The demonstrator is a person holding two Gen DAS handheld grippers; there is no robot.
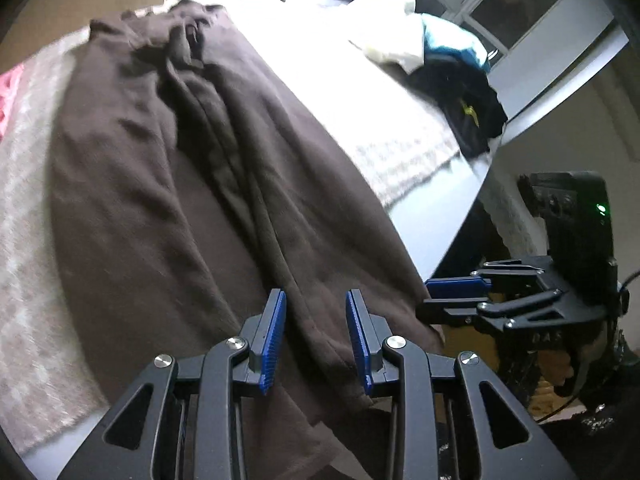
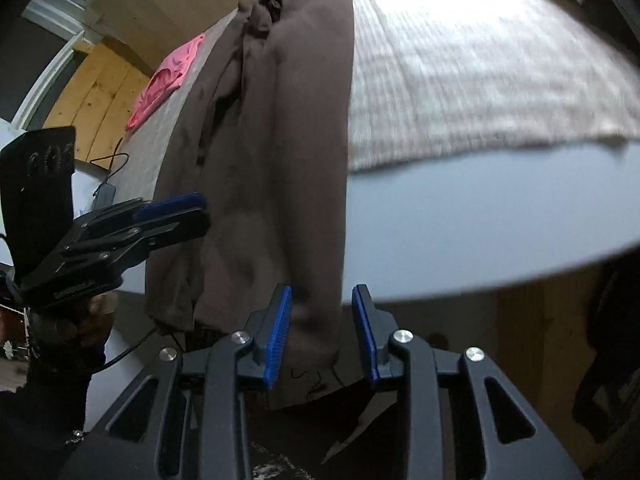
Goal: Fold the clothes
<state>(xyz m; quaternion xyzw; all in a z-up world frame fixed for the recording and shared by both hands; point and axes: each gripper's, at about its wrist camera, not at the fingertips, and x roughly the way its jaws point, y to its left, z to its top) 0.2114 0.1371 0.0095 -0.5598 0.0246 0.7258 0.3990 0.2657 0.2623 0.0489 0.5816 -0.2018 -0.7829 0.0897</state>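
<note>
Trousers (image 1: 168,184) lie lengthwise on the bed (image 1: 360,92), cuffs overhanging. Soft, limp cloth; I'd pinch each cuff hem. Both my left tongs (image 1: 316,340) and right tongs (image 2: 322,336) stand apart, holding nothing.

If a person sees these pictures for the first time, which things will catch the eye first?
First, the long dark brown trousers spread lengthwise on the pale knitted blanket, with their leg ends hanging over the near edge. Next, the two open grippers with blue pads, the left gripper and the right gripper, each at a leg end. Far off lies a pink garment.
</note>
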